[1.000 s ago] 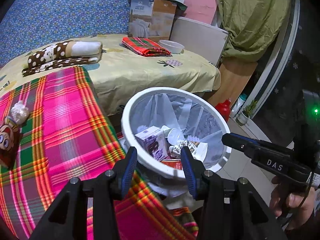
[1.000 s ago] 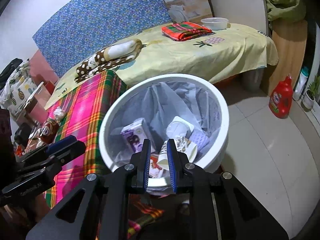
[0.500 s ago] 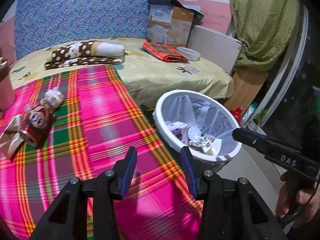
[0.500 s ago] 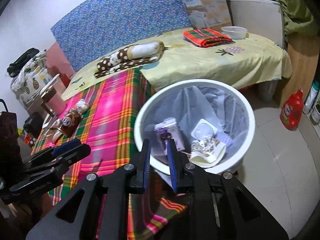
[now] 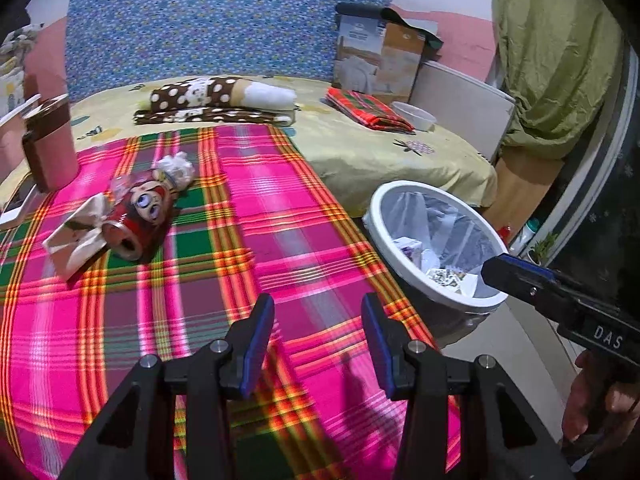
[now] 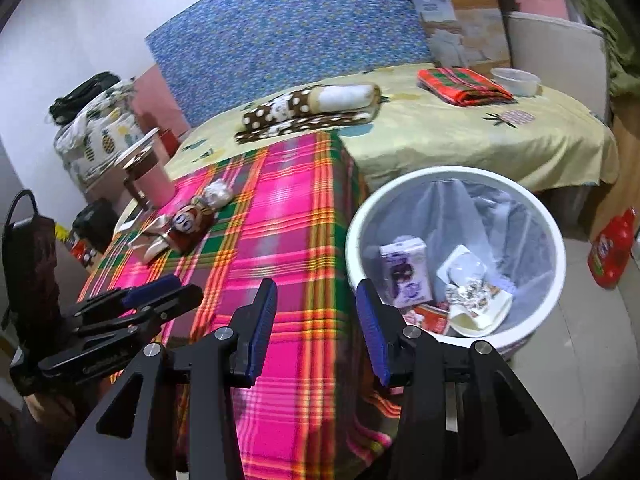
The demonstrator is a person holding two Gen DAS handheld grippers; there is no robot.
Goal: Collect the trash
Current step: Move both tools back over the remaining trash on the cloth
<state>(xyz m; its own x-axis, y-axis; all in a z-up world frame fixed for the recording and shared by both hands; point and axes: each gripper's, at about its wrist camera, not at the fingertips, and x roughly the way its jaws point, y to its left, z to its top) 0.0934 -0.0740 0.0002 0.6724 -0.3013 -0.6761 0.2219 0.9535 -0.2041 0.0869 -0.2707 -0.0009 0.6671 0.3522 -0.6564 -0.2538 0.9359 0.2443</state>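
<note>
The left gripper (image 5: 318,336) is hanging over the near part of the pink plaid table cover (image 5: 256,216), its blue-padded jaws spread wide and holding nothing. The right gripper (image 6: 316,322) is hanging above the table's right edge, jaws likewise spread and empty; in the left wrist view its dark nose (image 5: 520,280) is showing in front of the bin.

The white trash bin (image 6: 360,216) is standing on the floor, just beside the right edge of the table. Its clear liner is holding a small purple carton (image 6: 406,276), a white lid (image 6: 464,266) and crumpled printed wrappers (image 6: 476,294).

Trash is lying on the table near its far left corner: a red can with a cartoon face (image 5: 140,216), tipped on its side, a crumpled cream wrapper (image 5: 76,236) touching its open end, and a white wad (image 5: 176,168) just behind it. All three are lying well apart from both grippers.

A brown cup-like container (image 5: 50,144) is standing at the table's left edge. Behind the table, a yellow-sheeted bed (image 5: 360,152) is carrying a spotted brown roll (image 5: 216,94), a folded red plaid cloth (image 5: 368,110) and a white bowl (image 5: 414,114). A red bottle (image 6: 612,248) is standing on the floor right of the bin.
</note>
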